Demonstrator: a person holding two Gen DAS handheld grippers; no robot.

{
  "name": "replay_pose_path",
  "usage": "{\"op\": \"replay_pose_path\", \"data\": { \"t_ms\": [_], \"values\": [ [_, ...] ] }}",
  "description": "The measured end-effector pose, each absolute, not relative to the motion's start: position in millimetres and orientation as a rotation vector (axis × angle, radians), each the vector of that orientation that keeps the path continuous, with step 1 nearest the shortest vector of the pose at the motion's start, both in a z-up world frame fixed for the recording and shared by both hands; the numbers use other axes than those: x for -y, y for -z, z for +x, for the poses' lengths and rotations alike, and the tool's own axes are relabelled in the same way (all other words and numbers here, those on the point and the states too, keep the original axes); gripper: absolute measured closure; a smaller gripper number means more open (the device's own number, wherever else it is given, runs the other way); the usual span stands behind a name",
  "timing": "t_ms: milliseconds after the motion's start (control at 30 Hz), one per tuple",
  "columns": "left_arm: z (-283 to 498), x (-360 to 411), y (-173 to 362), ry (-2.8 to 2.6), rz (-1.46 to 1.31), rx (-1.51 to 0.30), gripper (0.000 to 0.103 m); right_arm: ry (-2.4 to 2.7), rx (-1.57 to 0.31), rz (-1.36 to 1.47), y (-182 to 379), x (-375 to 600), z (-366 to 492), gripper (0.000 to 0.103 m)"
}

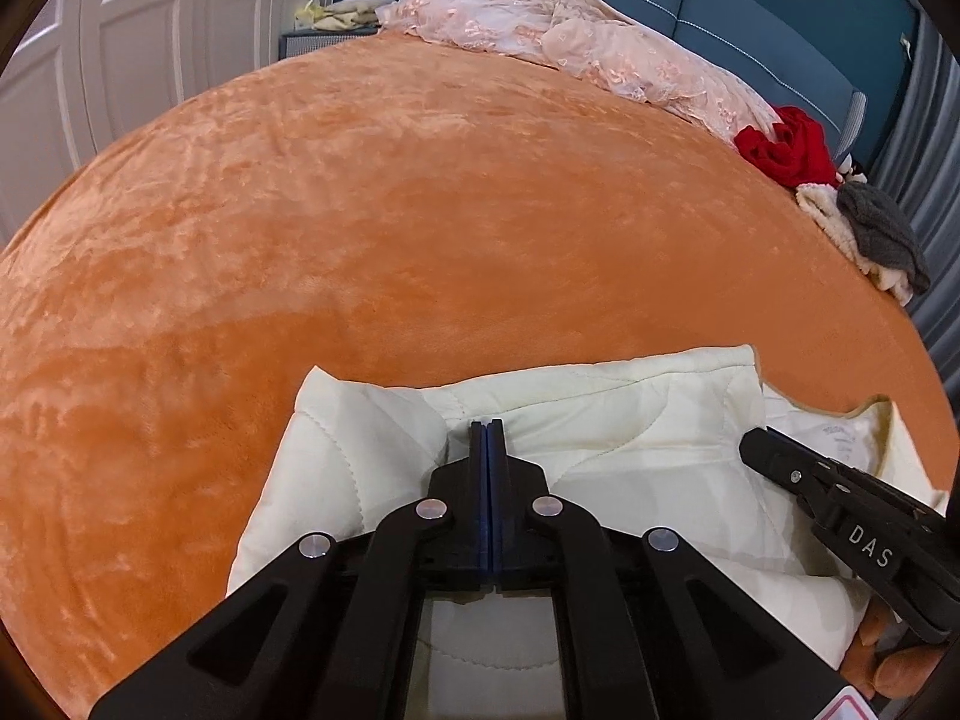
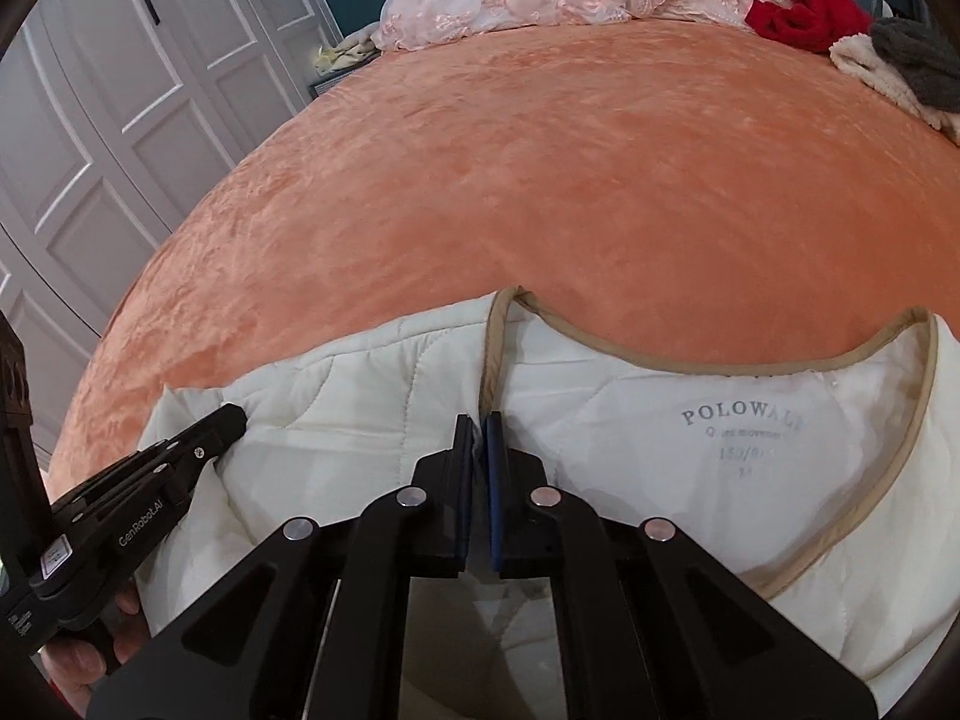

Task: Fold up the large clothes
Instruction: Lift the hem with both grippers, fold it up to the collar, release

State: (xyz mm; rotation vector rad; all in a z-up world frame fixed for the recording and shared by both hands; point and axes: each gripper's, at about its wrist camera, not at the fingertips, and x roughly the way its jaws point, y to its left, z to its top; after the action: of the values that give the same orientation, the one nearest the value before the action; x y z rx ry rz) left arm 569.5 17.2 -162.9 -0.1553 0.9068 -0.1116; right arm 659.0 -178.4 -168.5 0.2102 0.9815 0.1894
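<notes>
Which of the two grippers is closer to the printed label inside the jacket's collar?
Right. The right gripper pinches the jacket beside the label; the left gripper grips farther off.

Both cameras sit close above the cream quilted jacket (image 1: 600,450) at the bed's (image 1: 420,210) near edge, each looking steeply down along its own tongs toward the far headboard (image 1: 750,6), the left view over the jacket's folded side, the right over its collar, sharing jacket, bed and each other's tongs.

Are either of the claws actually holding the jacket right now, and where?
Both. The left claw is shut on the cream quilted jacket at a fold in its shoulder area; the right claw pinches the front edge below the tan-trimmed neckline.
</notes>
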Motion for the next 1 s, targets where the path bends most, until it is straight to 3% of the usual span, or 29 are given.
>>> {"op": "replay_pose_path", "data": {
  "t_ms": [333, 467, 600, 700, 767, 800, 867, 1000],
  "values": [
    [569.2, -11.0, 166.0, 0.077, -0.113, -0.886, 0.096, -0.179, -0.966, 0.203, 168.3, 179.7, 652.7, 0.099],
    [568.5, 12.2, 149.1, -0.008, 0.068, -0.913, 0.097, -0.154, -0.895, 0.27, 125.3, 210.6, 620.2, 0.092],
    [545.4, 29.4, 108.2, 0.144, 0.02, -0.872, 0.097, -0.073, -0.808, 0.36, 83.6, 303.6, 564.7, 0.065],
    [536.4, 61.1, 80.2, 0.294, -0.065, -0.866, 0.097, 0.051, -0.806, 0.436, 79.9, 379.9, 542.8, 0.059],
    [543.7, 97.0, 73.3, 0.418, -0.15, -0.916, 0.09, 0.152, -0.827, 0.505, 87.5, 432.3, 533.9, 0.057],
    [548.4, 113.0, 73.9, 0.466, -0.19, -0.943, 0.08, 0.17, -0.843, 0.538, 93.1, 450.7, 532.4, 0.057],
    [558.1, 139.9, 77.2, 0.505, -0.225, -0.971, 0.071, 0.18, -0.874, 0.618, 106.5, 479.1, 531.3, 0.057],
    [579.2, 192.0, 94.9, 0.549, -0.218, -1.039, 0.071, 0.156, -0.943, 0.636, 129.5, 493.9, 540.7, 0.056]
  ]
}}
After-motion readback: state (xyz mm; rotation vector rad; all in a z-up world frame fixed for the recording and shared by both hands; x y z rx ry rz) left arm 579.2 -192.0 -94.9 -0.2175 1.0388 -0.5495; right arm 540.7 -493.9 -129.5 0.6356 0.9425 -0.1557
